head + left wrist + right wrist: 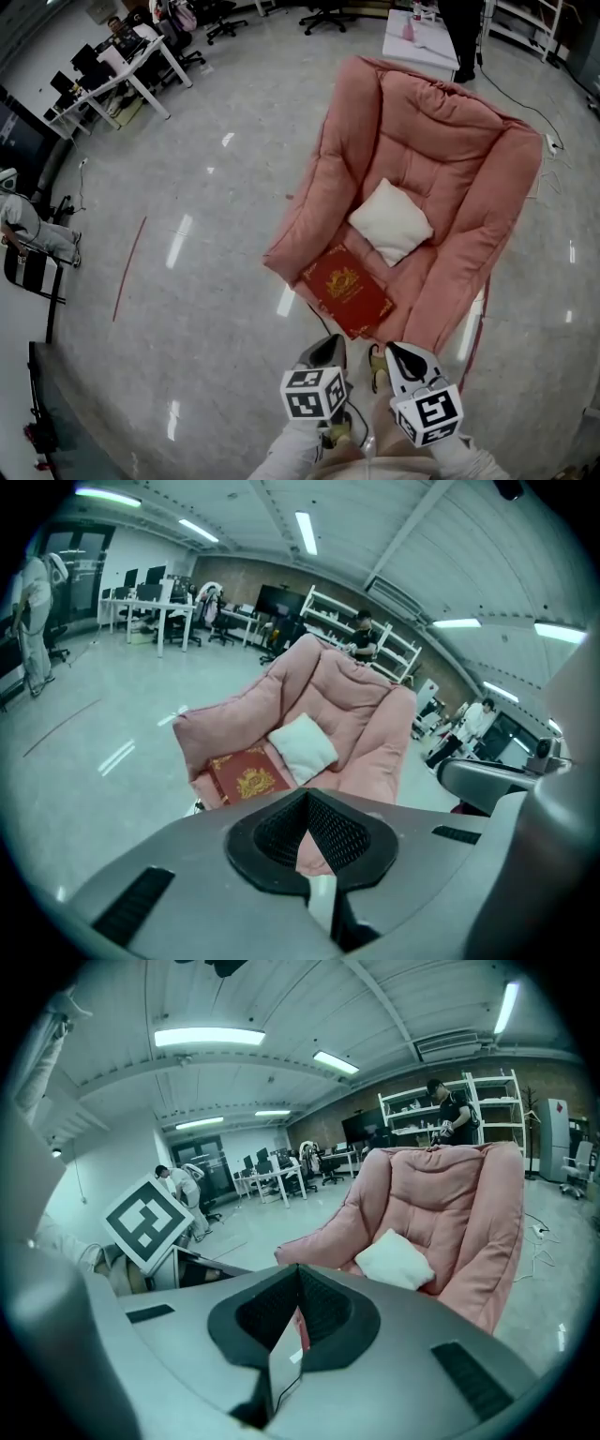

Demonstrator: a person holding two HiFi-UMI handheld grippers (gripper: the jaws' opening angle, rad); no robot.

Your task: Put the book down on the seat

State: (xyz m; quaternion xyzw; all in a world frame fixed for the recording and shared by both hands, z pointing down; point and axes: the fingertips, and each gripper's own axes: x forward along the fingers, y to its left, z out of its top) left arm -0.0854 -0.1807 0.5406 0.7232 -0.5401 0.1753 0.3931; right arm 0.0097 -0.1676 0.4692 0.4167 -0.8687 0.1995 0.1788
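**A:** What do we struggle to see?
**B:** In the right gripper view, our own gripper hides the book (345, 289); only a red sliver shows.
**A:** Where is it?
**B:** Flat at the front of the armchair (450, 141) seat, just beside the white cushion (392, 222). Our left gripper (328, 345) and right gripper (396, 352) hang clear of it, fingers closed and empty.

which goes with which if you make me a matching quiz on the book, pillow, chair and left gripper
1 book
2 pillow
3 chair
4 left gripper

a white, in the chair's middle
b shut, empty
c pink, on the floor
d red, at the chair's front

Pairs: 1-d, 2-a, 3-c, 4-b
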